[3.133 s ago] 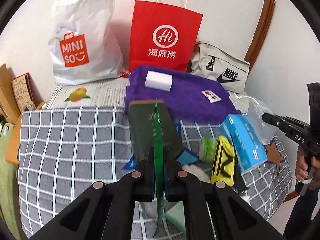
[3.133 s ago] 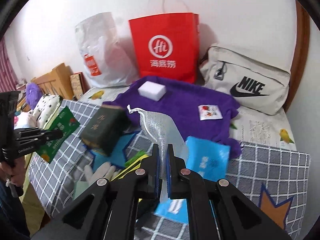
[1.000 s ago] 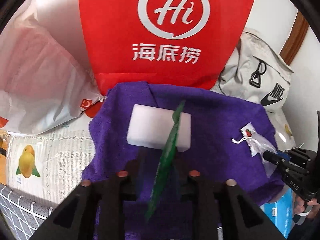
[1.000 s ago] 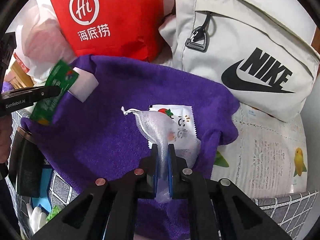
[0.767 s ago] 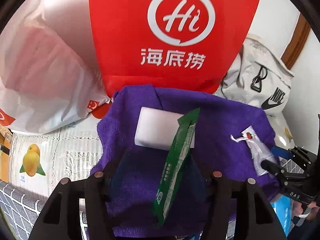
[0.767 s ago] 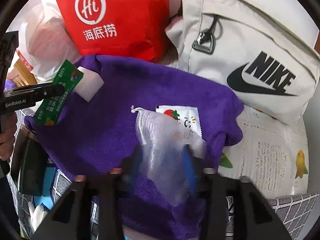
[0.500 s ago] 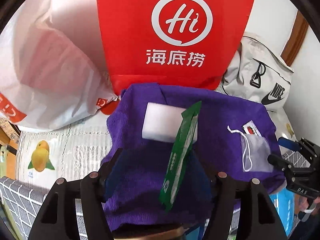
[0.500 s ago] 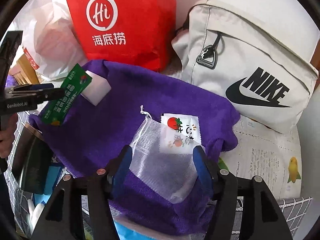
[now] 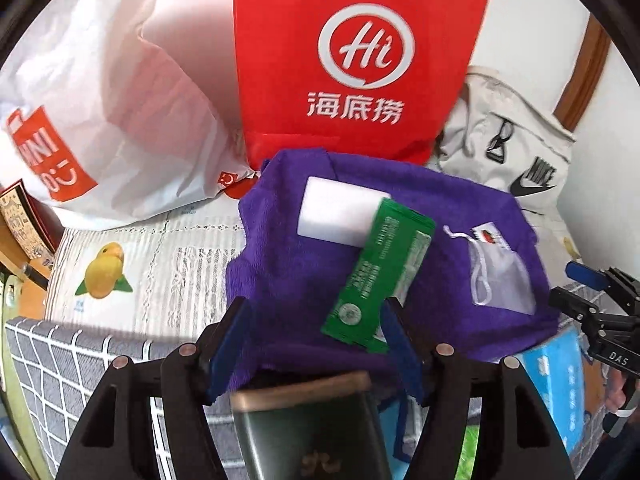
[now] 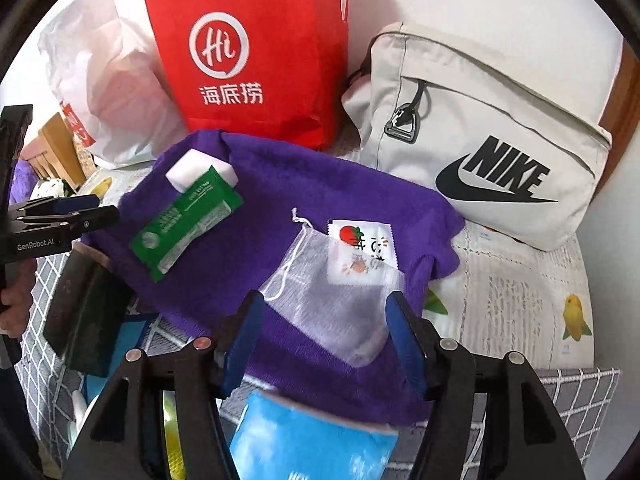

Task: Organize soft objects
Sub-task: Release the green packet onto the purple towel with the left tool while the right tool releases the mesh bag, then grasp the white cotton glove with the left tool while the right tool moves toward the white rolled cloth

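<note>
A purple towel (image 9: pixel 304 272) (image 10: pixel 320 184) lies spread on the bed. On it rest a white sponge block (image 9: pixel 336 210) (image 10: pixel 188 170), a green packet (image 9: pixel 378 270) (image 10: pixel 186 222) leaning against the sponge, a white mesh drawstring pouch (image 9: pixel 498 276) (image 10: pixel 332 300) and a small strawberry sachet (image 9: pixel 490 238) (image 10: pixel 360 254) partly under the pouch. My left gripper (image 9: pixel 316 344) is open and empty just behind the green packet. My right gripper (image 10: pixel 326 336) is open and empty, its jaws either side of the pouch's near end.
A red paper bag (image 9: pixel 356 56) (image 10: pixel 256 48), a white Miniso bag (image 9: pixel 100 120) and a grey Nike bag (image 10: pixel 488 140) stand behind the towel. A dark green box (image 9: pixel 308 428) (image 10: pixel 86 312) and a blue tissue pack (image 10: pixel 312 440) (image 9: pixel 560 380) lie on the grey checked blanket (image 9: pixel 60 368).
Both grippers opened and drew back. The green packet dropped flat onto the towel against the sponge; the mesh pouch now lies on the towel over the sachet.
</note>
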`<state>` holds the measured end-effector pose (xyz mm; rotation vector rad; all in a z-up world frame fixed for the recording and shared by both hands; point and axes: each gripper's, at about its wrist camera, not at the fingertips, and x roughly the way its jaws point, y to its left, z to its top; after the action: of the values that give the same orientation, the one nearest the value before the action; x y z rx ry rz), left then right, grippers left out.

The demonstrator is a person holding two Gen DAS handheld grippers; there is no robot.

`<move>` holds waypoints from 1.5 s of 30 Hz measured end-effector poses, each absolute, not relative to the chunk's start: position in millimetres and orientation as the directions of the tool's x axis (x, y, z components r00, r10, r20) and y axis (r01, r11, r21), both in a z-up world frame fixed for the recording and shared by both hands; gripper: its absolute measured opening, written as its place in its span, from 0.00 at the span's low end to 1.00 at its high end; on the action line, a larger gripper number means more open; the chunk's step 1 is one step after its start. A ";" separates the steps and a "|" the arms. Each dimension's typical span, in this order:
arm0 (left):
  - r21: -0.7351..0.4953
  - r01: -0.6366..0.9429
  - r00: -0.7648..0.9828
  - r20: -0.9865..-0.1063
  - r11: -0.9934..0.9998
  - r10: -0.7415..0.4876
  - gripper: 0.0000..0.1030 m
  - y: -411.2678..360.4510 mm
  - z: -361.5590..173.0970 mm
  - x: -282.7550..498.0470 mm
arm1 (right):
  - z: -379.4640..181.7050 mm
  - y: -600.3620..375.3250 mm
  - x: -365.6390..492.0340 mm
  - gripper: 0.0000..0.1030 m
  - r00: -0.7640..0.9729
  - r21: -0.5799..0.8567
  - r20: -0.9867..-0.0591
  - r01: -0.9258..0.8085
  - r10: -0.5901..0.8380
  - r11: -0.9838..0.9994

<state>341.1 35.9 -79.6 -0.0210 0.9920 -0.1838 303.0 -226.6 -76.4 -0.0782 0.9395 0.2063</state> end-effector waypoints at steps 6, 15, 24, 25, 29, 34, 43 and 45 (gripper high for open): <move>-0.099 0.169 0.545 -0.820 0.981 -0.177 0.63 34.1 -66.8 305.3 | -65.3 -223.6 268.2 0.61 0.591 0.070 -0.785 -0.212 0.185 0.975; -0.102 0.182 0.548 -0.815 0.978 -0.187 0.63 31.3 -65.1 243.8 | -68.0 -214.3 212.8 0.61 0.587 0.090 -0.781 -0.231 0.213 0.969; -0.126 0.203 0.525 -0.823 0.971 -0.217 0.63 25.8 -81.1 180.4 | -76.1 -221.8 165.2 0.61 0.603 0.088 -0.776 -0.188 0.186 0.978; -0.128 0.210 0.521 -0.824 0.969 -0.222 0.63 23.2 -83.1 174.3 | -77.3 -223.3 161.6 0.61 0.606 0.085 -0.776 -0.178 0.177 0.980; -0.134 0.242 0.504 -0.829 0.961 -0.243 0.63 13.9 -94.9 153.0 | -82.3 -229.8 145.0 0.61 0.616 0.089 -0.770 -0.152 0.165 0.984; -0.142 0.272 0.462 -0.849 0.952 -0.258 0.63 3.5 -120.5 136.7 | -89.1 -237.1 124.8 0.61 0.621 0.111 -0.766 -0.125 0.164 0.986; -0.052 0.309 0.451 -0.871 0.950 -0.194 0.69 -22.6 -151.6 127.4 | -104.1 -238.6 97.8 0.61 0.612 0.124 -0.774 -0.099 0.159 0.987; -0.026 0.307 0.468 -0.866 0.951 -0.175 0.58 -25.4 -151.3 126.5 | -104.3 -238.0 91.4 0.61 0.613 0.118 -0.775 -0.101 0.155 0.988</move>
<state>126.5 -25.4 -151.3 0.1400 1.0439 -0.2969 91.4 -238.0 -104.3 0.0645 0.8991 0.1478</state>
